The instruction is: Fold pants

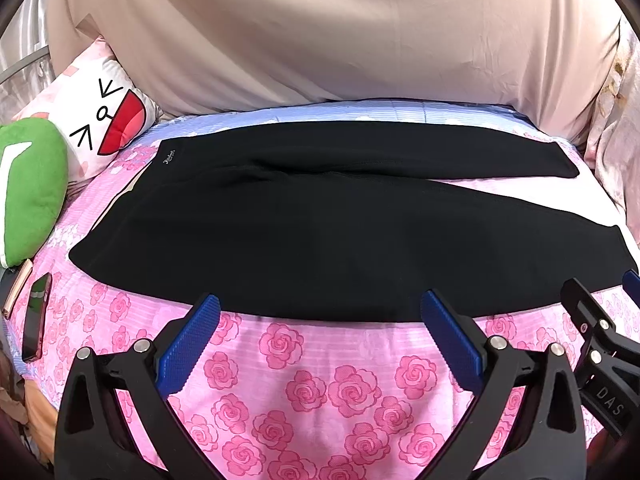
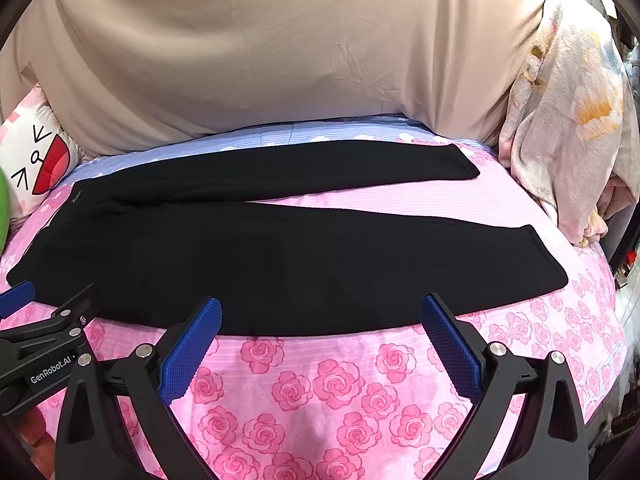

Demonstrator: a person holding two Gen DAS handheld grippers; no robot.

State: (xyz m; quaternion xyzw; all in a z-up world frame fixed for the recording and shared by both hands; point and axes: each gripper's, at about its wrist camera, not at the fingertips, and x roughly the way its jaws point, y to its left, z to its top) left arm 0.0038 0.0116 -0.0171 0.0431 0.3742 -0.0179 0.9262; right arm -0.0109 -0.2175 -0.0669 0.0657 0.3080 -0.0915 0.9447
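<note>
Black pants (image 1: 320, 232) lie flat on a pink rose-print bedspread (image 1: 304, 380), waistband to the left, both legs running right and splayed apart. They also show in the right wrist view (image 2: 280, 256). My left gripper (image 1: 320, 312) is open and empty, its blue pads just at the pants' near edge. My right gripper (image 2: 322, 316) is open and empty at the same near edge, further right. The right gripper shows at the right edge of the left wrist view (image 1: 600, 332); the left gripper shows at the left edge of the right wrist view (image 2: 44, 332).
A beige sheet-covered backrest (image 1: 320, 40) rises behind the bed. A cartoon-face pillow (image 1: 100, 120) and green plush (image 1: 28, 184) sit at left, with a phone (image 1: 36, 316) near the left edge. A crumpled floral blanket (image 2: 572, 140) lies at right.
</note>
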